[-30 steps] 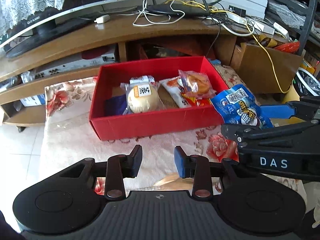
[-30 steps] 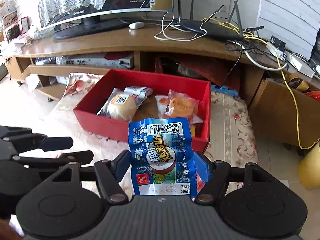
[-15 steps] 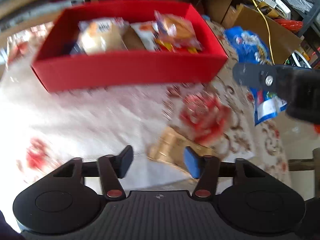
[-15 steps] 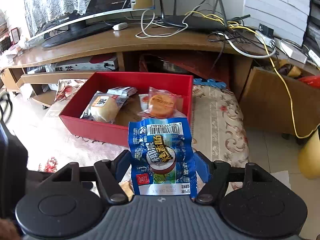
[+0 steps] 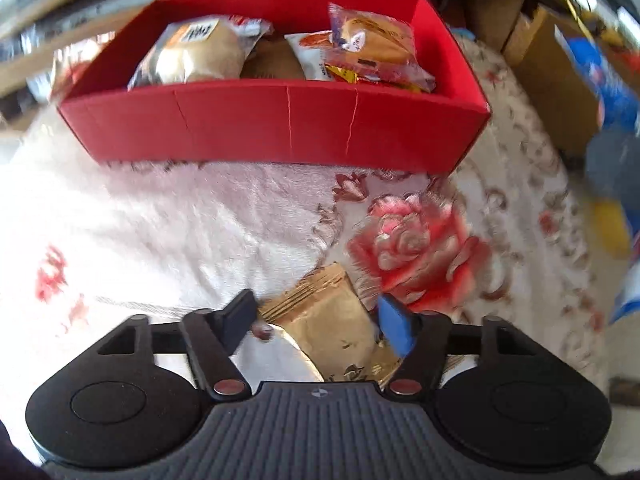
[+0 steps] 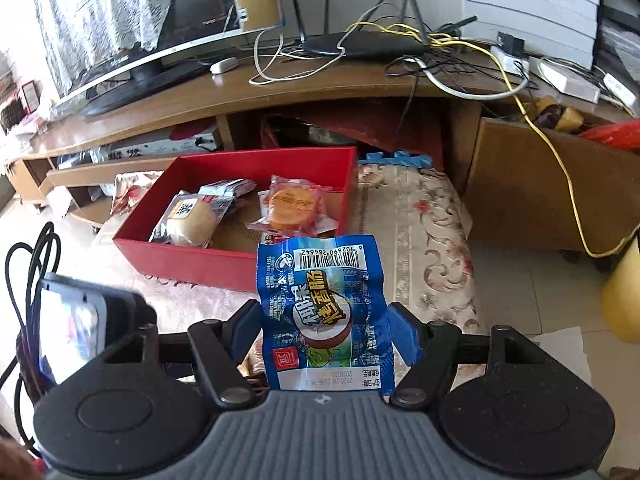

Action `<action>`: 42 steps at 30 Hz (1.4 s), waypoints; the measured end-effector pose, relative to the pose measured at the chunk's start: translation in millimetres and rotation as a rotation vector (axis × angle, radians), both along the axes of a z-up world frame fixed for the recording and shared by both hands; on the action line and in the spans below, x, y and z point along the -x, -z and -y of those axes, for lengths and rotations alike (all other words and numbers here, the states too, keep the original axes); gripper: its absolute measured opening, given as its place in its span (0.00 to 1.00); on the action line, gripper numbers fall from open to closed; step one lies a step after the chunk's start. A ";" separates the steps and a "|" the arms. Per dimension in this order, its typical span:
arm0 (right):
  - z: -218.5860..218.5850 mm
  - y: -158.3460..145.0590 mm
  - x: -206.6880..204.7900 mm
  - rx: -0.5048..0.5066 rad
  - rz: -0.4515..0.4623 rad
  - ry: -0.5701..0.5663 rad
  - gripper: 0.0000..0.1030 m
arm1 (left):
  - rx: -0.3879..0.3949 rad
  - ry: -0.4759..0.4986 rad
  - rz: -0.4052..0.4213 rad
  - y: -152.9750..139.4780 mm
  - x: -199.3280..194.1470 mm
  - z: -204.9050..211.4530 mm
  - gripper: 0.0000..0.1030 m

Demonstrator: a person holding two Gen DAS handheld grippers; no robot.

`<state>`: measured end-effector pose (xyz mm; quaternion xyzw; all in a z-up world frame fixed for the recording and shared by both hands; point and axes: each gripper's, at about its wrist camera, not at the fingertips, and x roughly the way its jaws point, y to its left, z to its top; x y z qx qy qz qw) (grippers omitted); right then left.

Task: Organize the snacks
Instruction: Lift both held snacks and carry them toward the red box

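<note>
A red box [image 5: 280, 124] with several wrapped snacks stands on the floral cloth; it also shows in the right wrist view [image 6: 188, 258]. My left gripper [image 5: 318, 318] is open, its jaws on either side of a gold snack packet [image 5: 332, 328] lying on the cloth just in front of the box. My right gripper [image 6: 324, 330] is shut on a blue snack packet [image 6: 324, 312], held upright in front of the box's right end. The blue packet appears blurred at the right edge of the left wrist view [image 5: 612, 96].
A wooden TV stand [image 6: 280, 96] with a monitor [image 6: 132, 28], router and tangled cables [image 6: 400, 48] runs behind the box. A brown cardboard box [image 6: 540, 184] stands at the right. A yellow object [image 6: 620, 304] sits at the far right edge.
My left gripper has dropped down and forward to the cloth and opened wider around the gold packet. My right gripper has drawn back and up from the red box with the blue packet.
</note>
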<state>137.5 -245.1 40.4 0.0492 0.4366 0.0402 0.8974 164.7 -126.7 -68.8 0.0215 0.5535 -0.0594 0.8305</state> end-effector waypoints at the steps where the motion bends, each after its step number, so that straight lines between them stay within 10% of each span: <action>1: 2.9 0.3 0.5 -0.006 -0.001 0.001 0.63 | -0.012 0.014 0.010 -0.3 2.8 0.7 0.68; 9: 5.5 6.7 -2.5 -0.005 -0.033 -0.029 0.64 | -0.078 0.028 -0.005 -5.8 24.3 -1.3 0.58; 19: -7.3 11.5 -5.9 0.037 -0.052 -0.051 0.64 | -0.020 -0.055 -0.019 -0.2 35.2 -15.9 0.74; 28: -16.5 6.3 -0.2 0.045 -0.036 -0.081 0.64 | -0.029 0.003 -0.018 -5.3 45.3 -17.9 0.57; 35: -18.4 9.0 -1.2 0.052 -0.045 -0.090 0.64 | -0.067 0.000 0.002 -2.4 54.7 -15.8 0.74; 42: -19.6 9.4 -1.4 0.053 -0.044 -0.095 0.64 | -0.028 0.075 -0.006 -9.0 65.8 -10.8 0.45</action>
